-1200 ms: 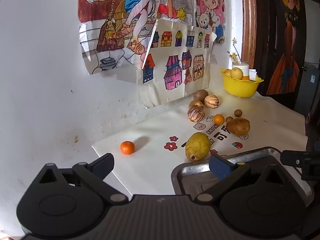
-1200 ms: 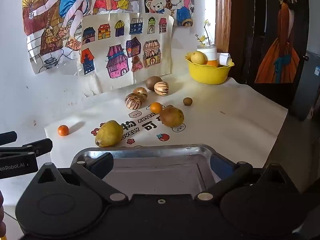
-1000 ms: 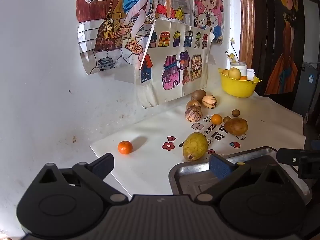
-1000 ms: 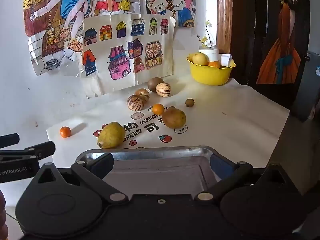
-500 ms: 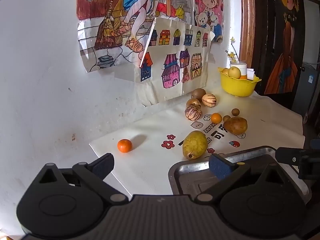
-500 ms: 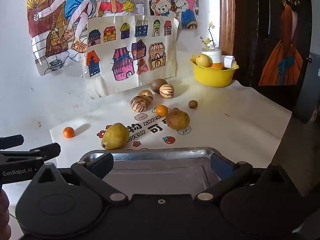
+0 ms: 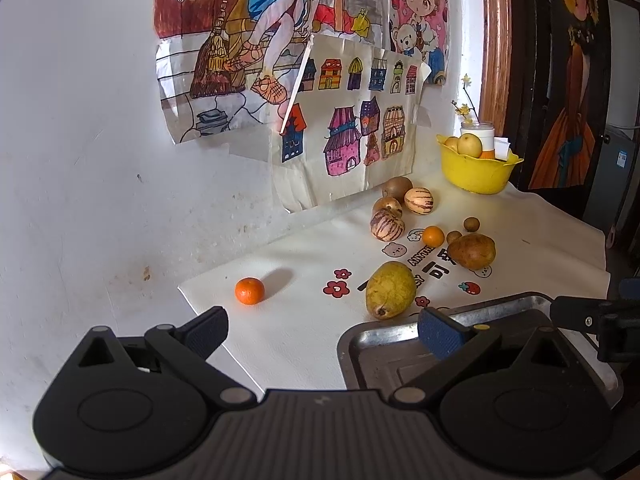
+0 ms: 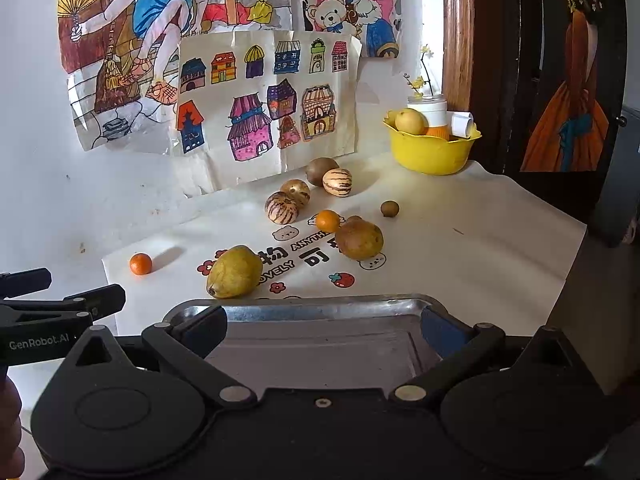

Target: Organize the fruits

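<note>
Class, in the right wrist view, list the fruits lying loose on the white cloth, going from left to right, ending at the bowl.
Small orange → yellow-green pear → orange beside the bear print → brown pear → small brown round fruit → yellow bowl.

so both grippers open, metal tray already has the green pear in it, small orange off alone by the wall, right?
Not quite: the metal tray holds nothing. The green pear lies on the cloth just beyond its far rim, as the right wrist view shows. The rest stands.
</note>
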